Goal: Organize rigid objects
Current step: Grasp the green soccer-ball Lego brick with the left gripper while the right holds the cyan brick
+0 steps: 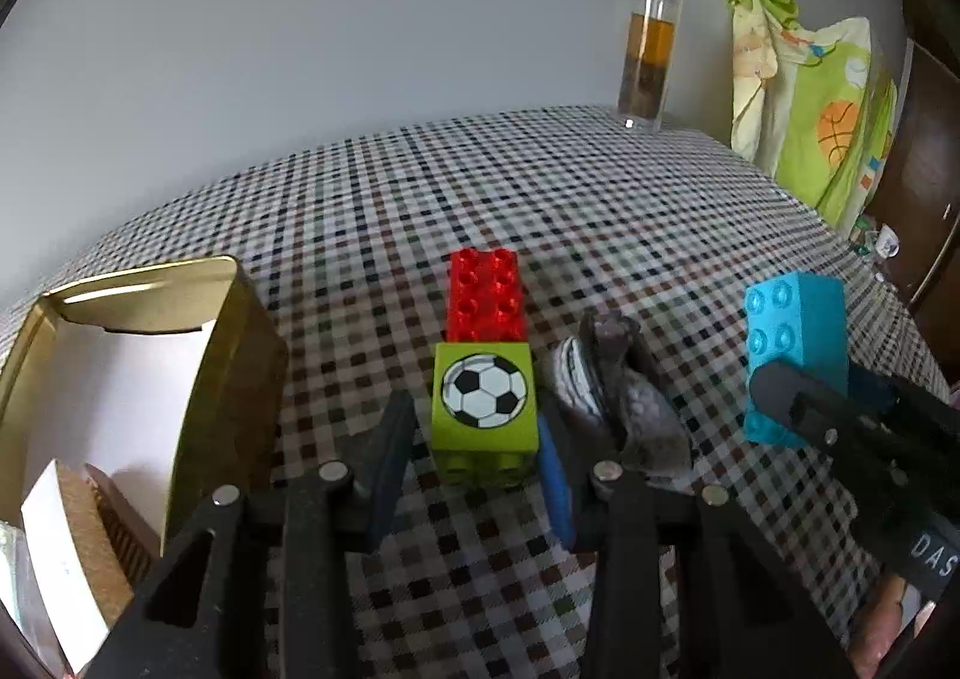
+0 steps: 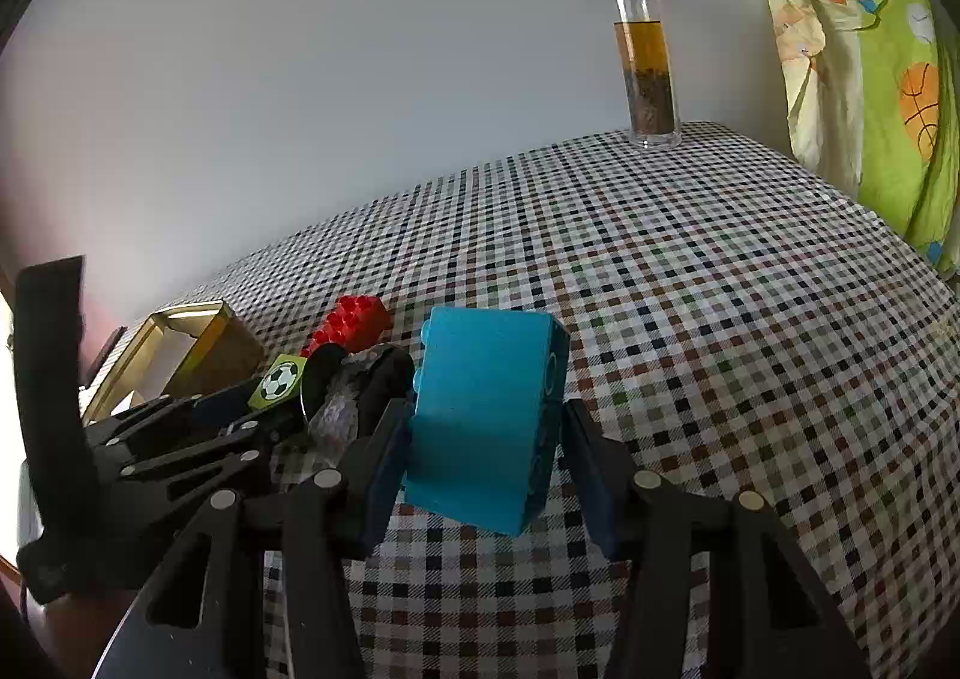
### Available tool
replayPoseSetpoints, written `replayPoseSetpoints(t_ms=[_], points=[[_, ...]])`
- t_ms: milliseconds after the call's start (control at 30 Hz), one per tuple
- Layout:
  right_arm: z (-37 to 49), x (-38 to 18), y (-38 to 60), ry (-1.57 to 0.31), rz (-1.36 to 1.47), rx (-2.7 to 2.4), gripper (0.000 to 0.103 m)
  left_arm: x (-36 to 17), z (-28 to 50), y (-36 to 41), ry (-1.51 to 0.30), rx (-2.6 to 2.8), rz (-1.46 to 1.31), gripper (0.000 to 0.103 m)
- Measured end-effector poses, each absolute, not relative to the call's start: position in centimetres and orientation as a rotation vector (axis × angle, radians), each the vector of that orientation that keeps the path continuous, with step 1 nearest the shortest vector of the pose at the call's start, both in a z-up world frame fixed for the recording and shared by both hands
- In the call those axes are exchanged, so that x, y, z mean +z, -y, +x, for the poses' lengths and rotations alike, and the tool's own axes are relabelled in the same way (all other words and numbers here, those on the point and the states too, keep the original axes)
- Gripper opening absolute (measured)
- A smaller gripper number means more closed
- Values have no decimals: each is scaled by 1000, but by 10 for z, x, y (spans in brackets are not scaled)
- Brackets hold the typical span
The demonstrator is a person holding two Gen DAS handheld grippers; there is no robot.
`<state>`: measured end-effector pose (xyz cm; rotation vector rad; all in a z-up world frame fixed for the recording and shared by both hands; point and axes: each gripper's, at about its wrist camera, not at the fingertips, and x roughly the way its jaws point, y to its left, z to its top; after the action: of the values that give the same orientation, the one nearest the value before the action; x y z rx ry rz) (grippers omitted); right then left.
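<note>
A lime-green block with a football print (image 1: 483, 409) stands on the checked tablecloth between the fingers of my left gripper (image 1: 474, 427). The right pad touches its side; a thin strip of cloth shows between the left pad and the block, so the jaws are open. A red studded brick (image 1: 486, 295) lies just behind it. My right gripper (image 2: 486, 427) is shut on a turquoise brick (image 2: 486, 415), held tilted above the cloth. In the left wrist view that turquoise brick (image 1: 792, 349) hangs at the right.
A grey and black lumpy object (image 1: 618, 391) lies right of the green block. An open gold box (image 1: 180, 331) stands at the left. A glass bottle of amber liquid (image 1: 651, 42) stands at the table's far edge, near a green printed cloth bundle (image 1: 810, 108).
</note>
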<state>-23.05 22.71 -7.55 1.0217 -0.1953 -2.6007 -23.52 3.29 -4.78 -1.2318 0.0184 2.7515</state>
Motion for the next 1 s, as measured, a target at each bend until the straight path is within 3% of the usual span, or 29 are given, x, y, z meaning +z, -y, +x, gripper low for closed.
replayPoseSetpoints(t_ms=[33, 1000], points=[[-231, -76, -226, 191, 1023, -2601, 54, -48, -234, -34, -16, 2743, -1226, 30], [-227, -75, -216, 101, 1007, -2615, 54, -20, -171, -24, -17, 2914, -923, 30]])
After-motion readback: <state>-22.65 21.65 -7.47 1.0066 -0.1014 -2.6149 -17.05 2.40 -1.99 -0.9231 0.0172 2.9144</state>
